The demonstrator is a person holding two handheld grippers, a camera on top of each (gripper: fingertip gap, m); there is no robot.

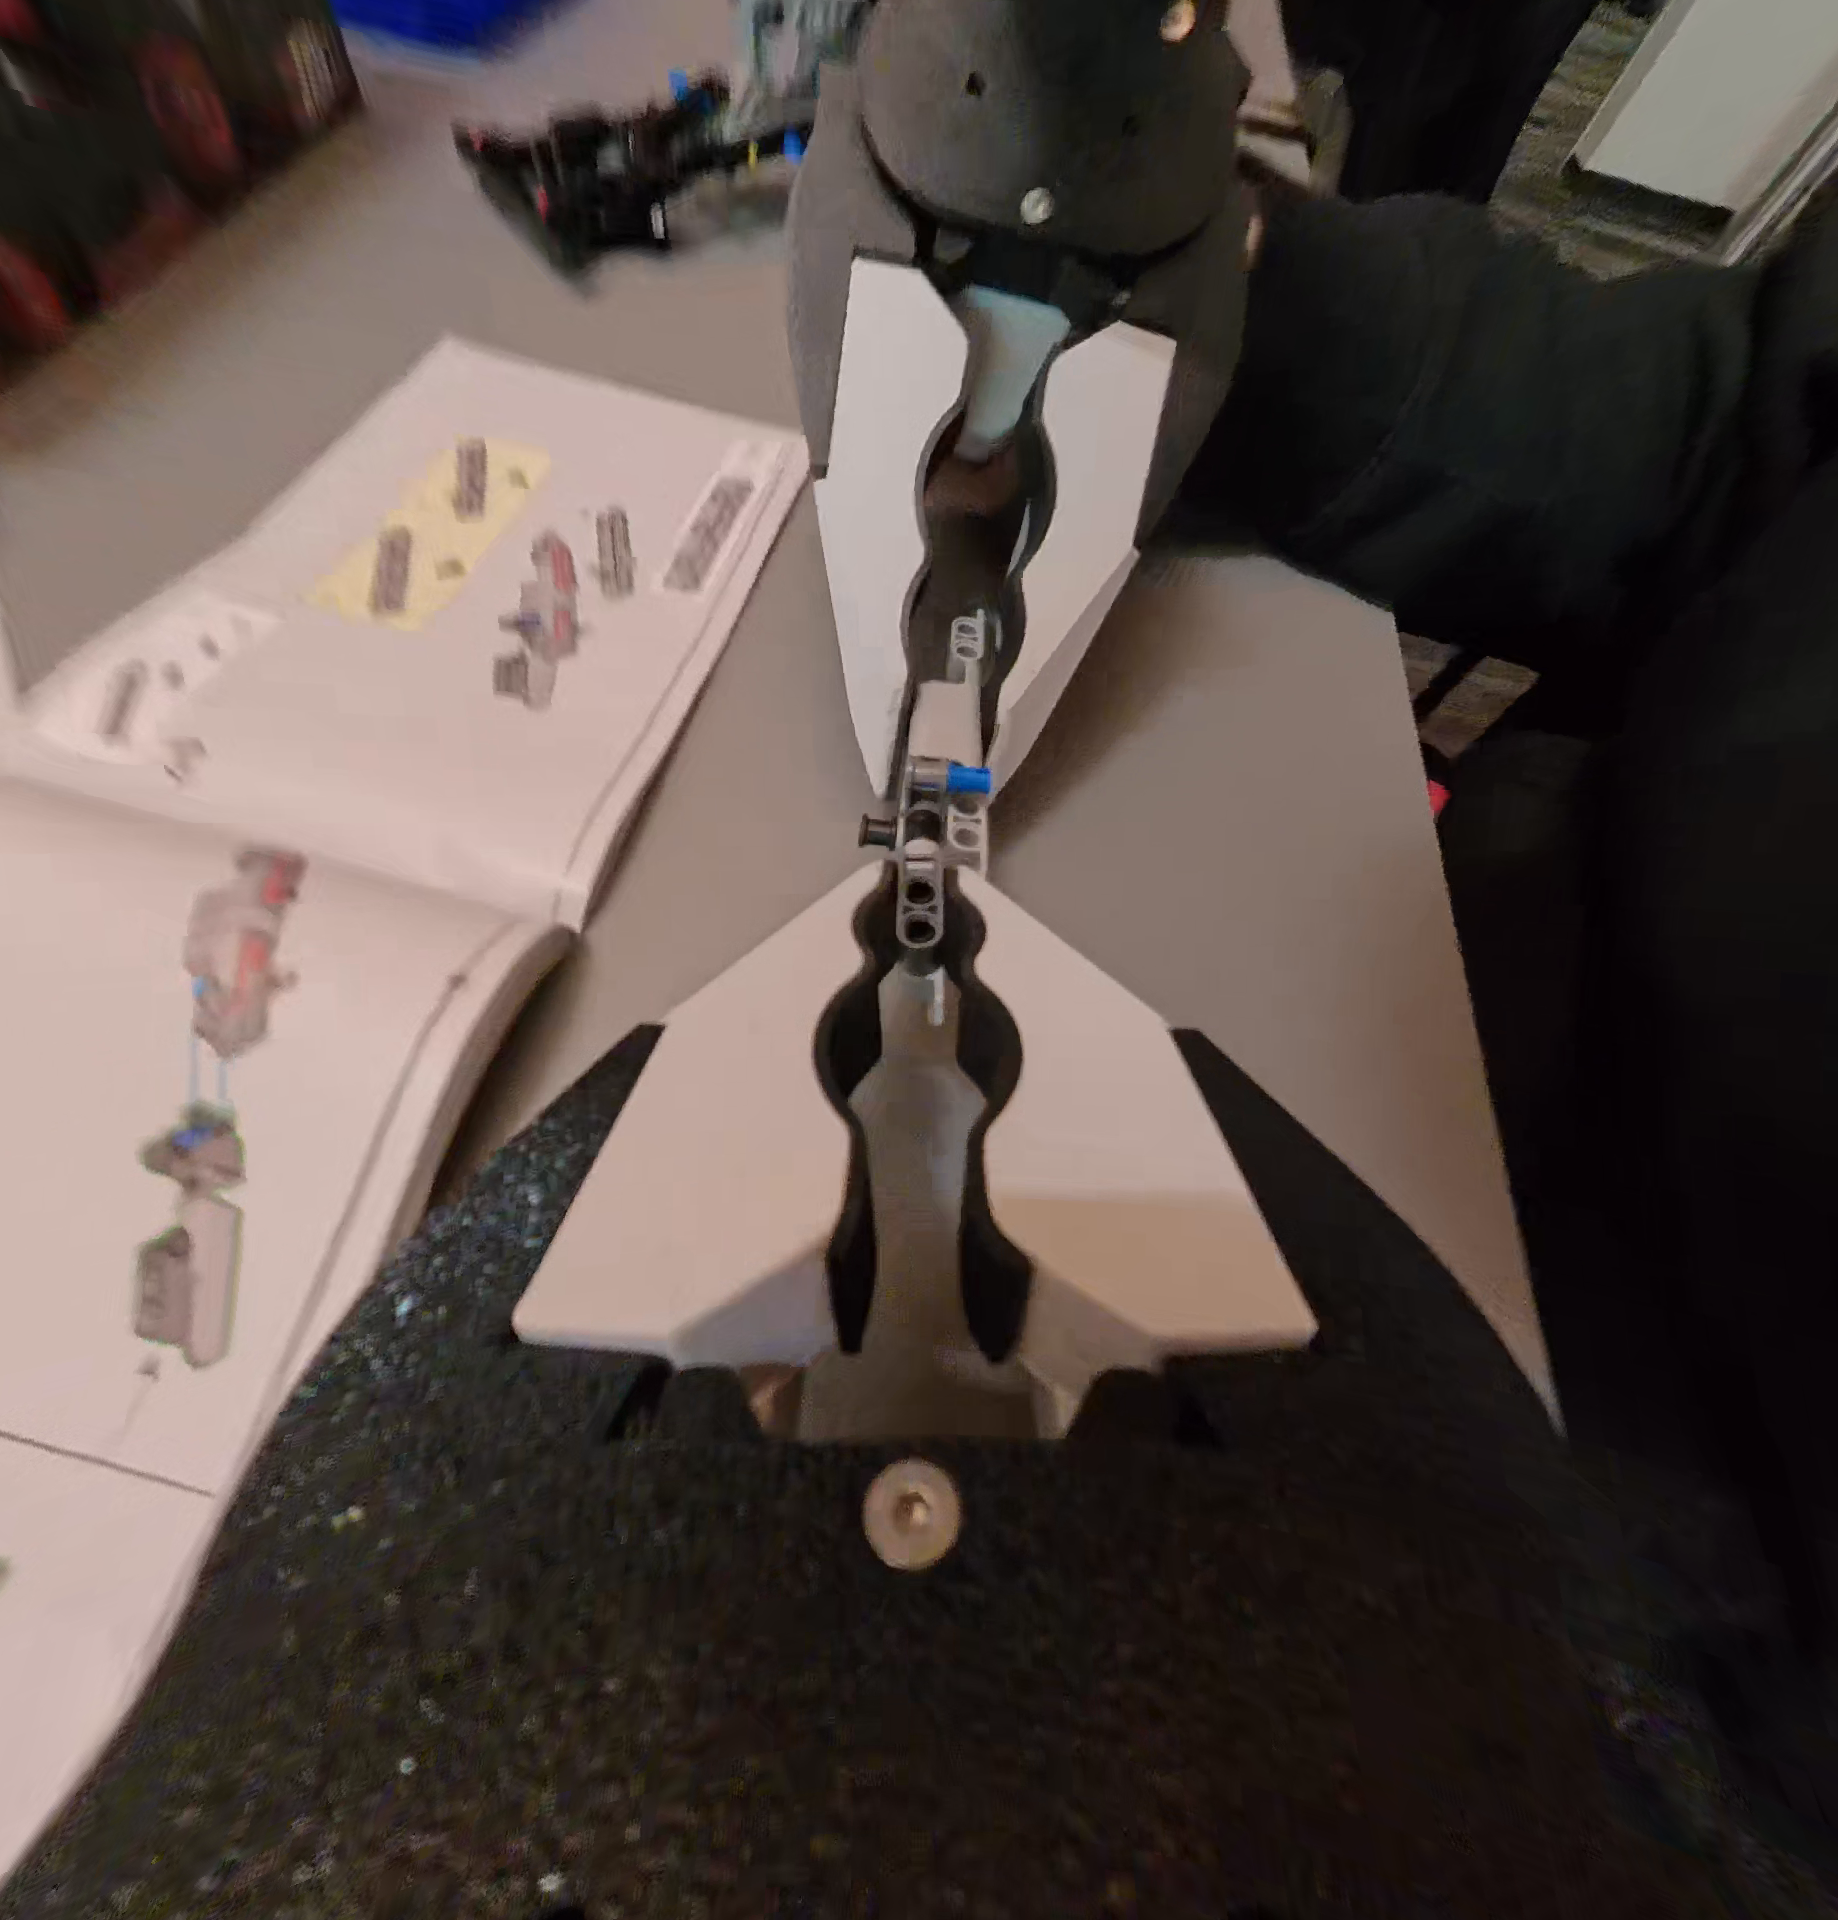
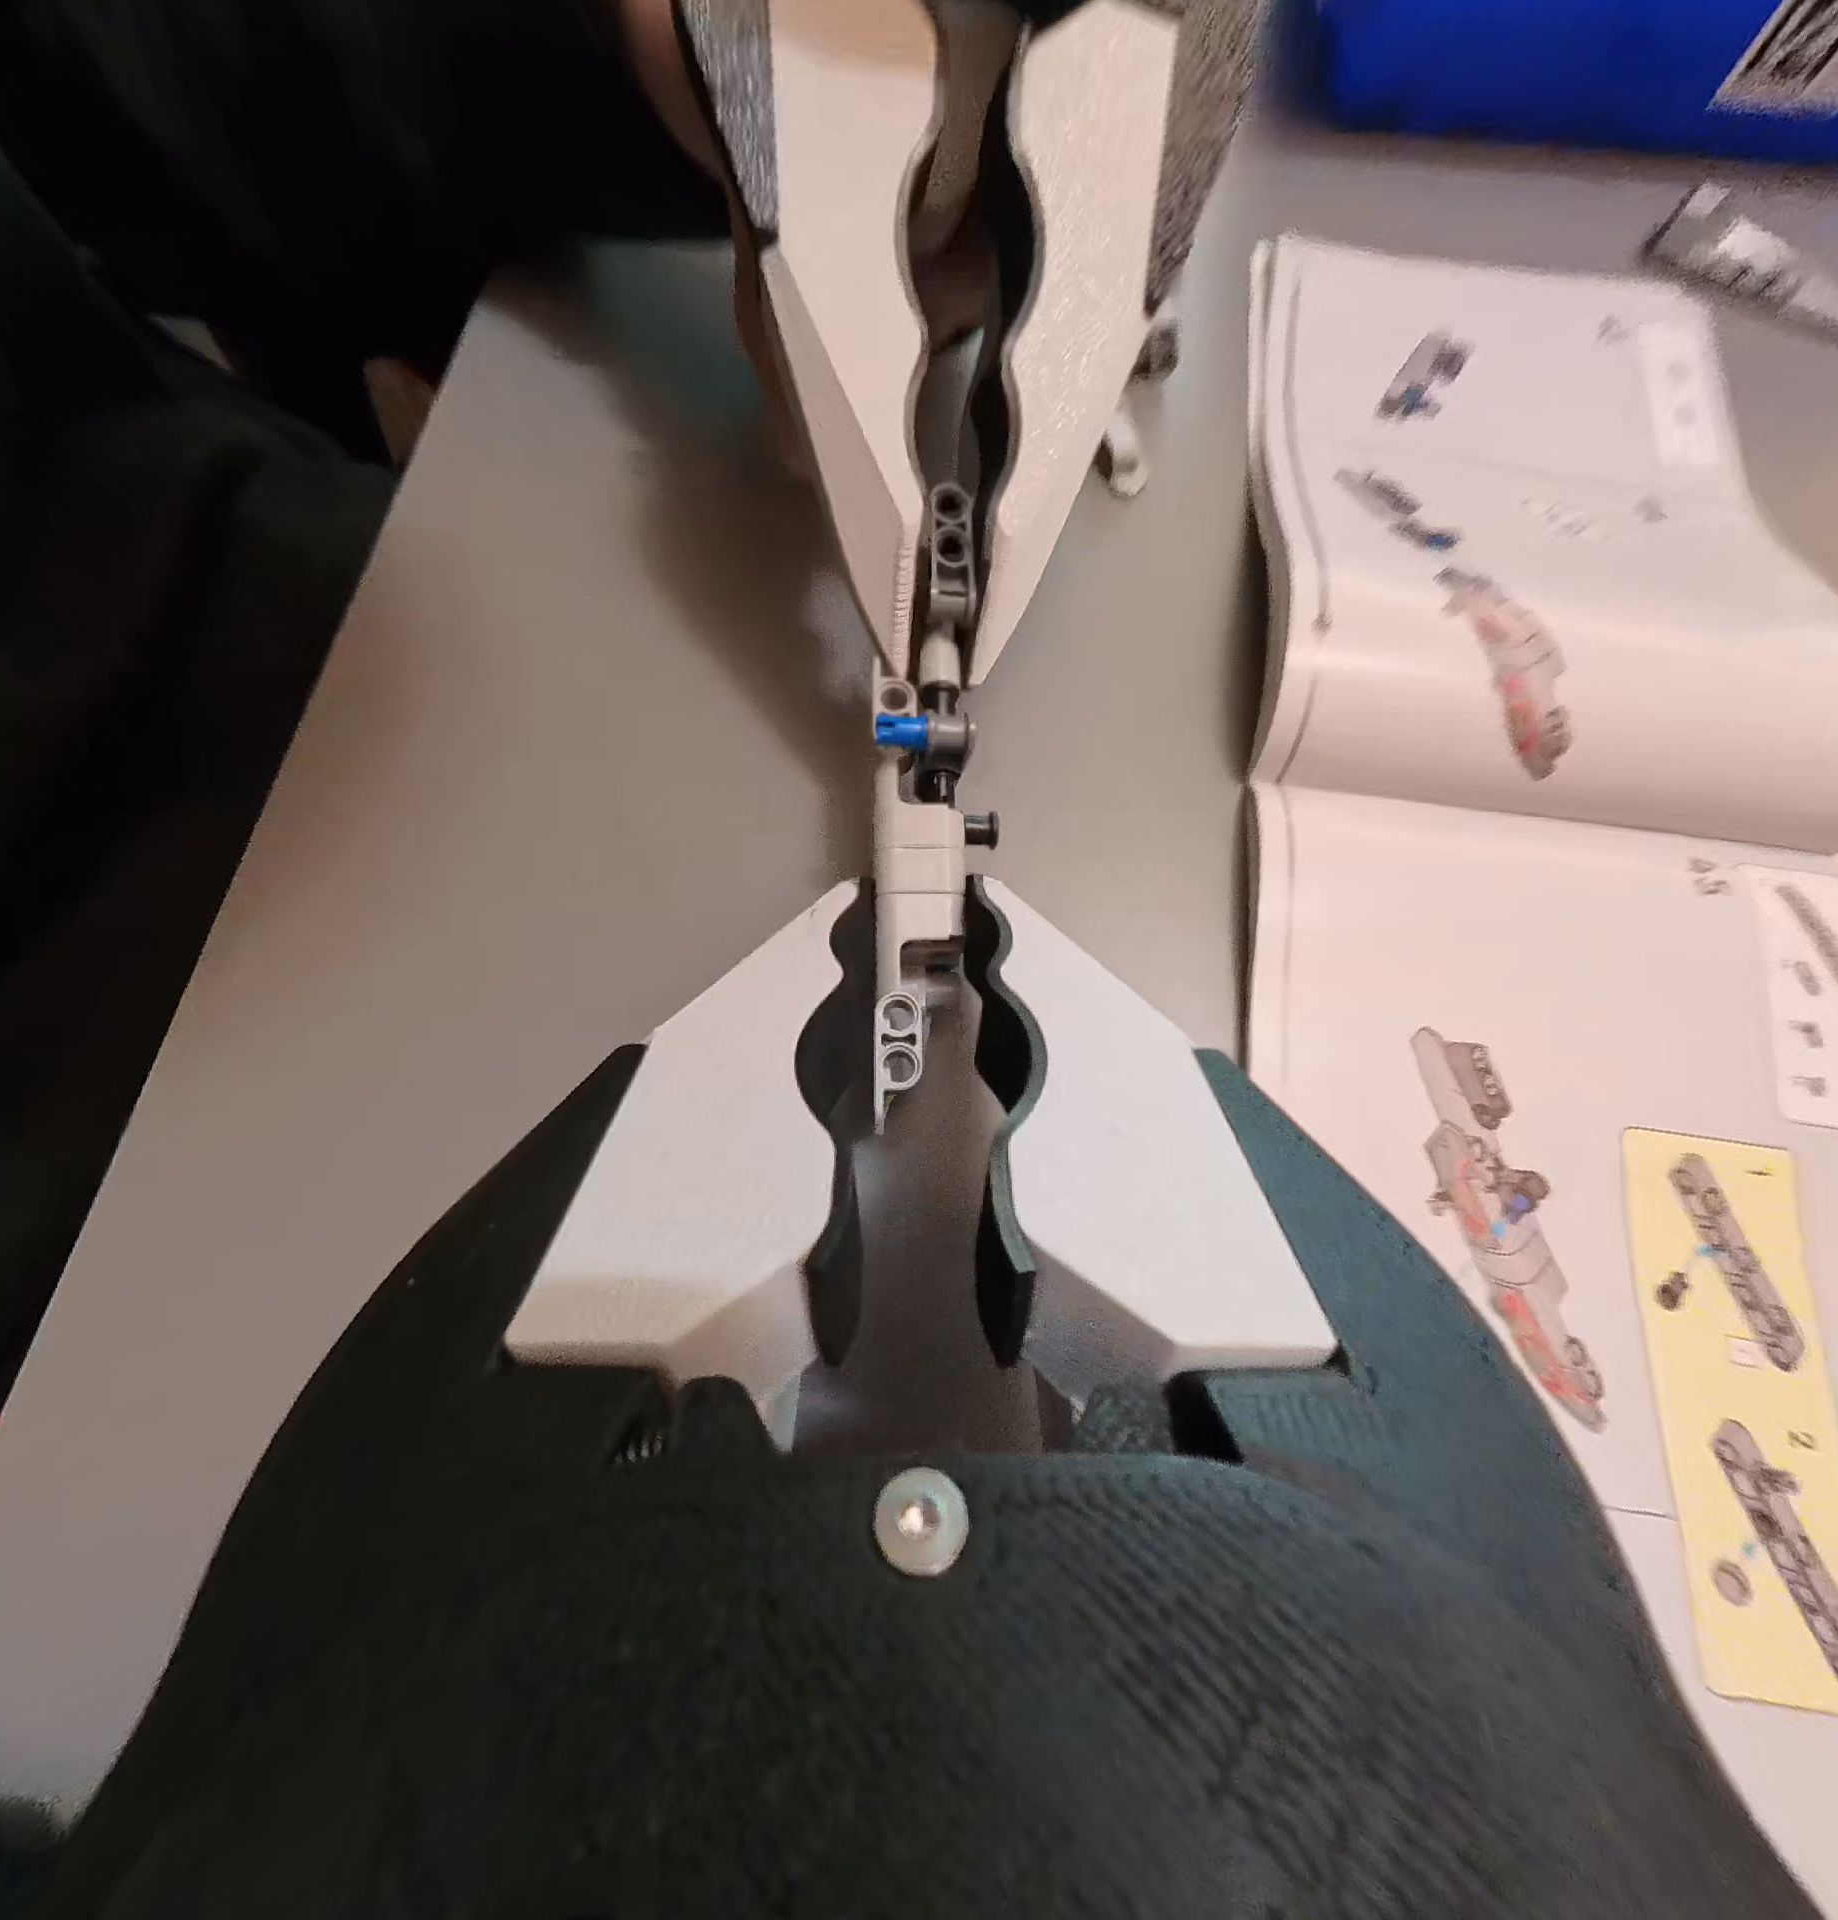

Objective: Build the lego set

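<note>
- The left gripper (image 1: 920,914) has its jaws pinching a dark grey holed Technic beam (image 1: 920,914); it is held in the air above the pale grey desk (image 1: 1258,831).
- The right gripper (image 2: 920,914) faces it tip to tip, jaws pinching a light grey Technic sub-assembly (image 2: 920,862), likewise held clear of the desk.
- The two parts meet between the tips, so the step in hand looks like pressing them together on their pins.
- To do it well, I would keep both grippers on one straight line, push along that line only, and avoid twisting, since the pinch on each part is narrow and either piece could pivot or slip.
- The grip should hold firm until the pin seats fully.
- Count at the joint: one short blue pin (image 2: 899,729) and one black pin (image 2: 982,828) sticking out sideways.
- One open white instruction booklet (image 1: 479,644) lies on the desk beside the work, open at two pages of coloured diagrams.
- One blurred black model part (image 1: 603,187) lies farther back in the left wrist view.
- One blue box (image 2: 1569,83) sits at the far edge in the right wrist view.
- A person's dark sleeve (image 1: 1466,416) is behind the right gripper.
</note>
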